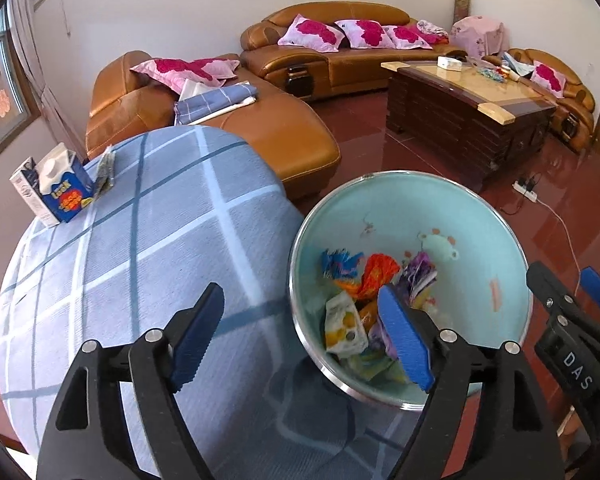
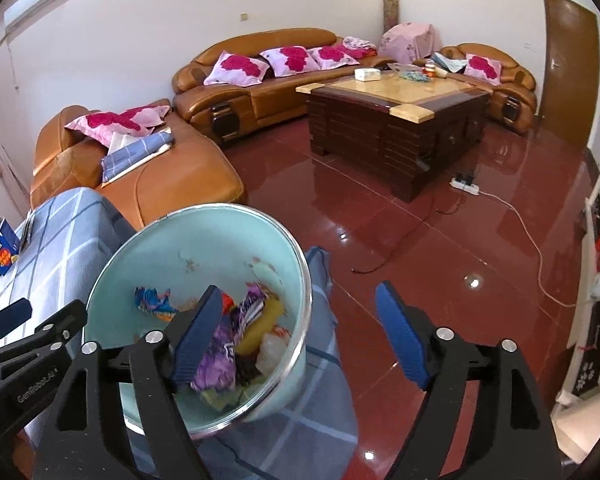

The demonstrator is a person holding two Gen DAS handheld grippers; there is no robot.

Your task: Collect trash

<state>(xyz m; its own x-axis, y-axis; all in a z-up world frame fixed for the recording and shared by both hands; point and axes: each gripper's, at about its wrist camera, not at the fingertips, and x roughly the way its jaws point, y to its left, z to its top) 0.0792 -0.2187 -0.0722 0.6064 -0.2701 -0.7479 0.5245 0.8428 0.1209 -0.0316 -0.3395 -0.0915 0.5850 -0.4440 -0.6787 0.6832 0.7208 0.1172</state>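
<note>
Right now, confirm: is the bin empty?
No: the light blue bin holds several crumpled wrappers at its bottom.

A pale turquoise bin (image 1: pixel 460 216) holds orange, purple and blue wrappers (image 1: pixel 376 276) beside a blue-checked tablecloth (image 1: pixel 140 248).

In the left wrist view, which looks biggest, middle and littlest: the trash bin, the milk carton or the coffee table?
1. Trash bin, but it is nearest the camera.
2. Coffee table, though it stands farther away.
3. Milk carton, clearly smallest.
</note>
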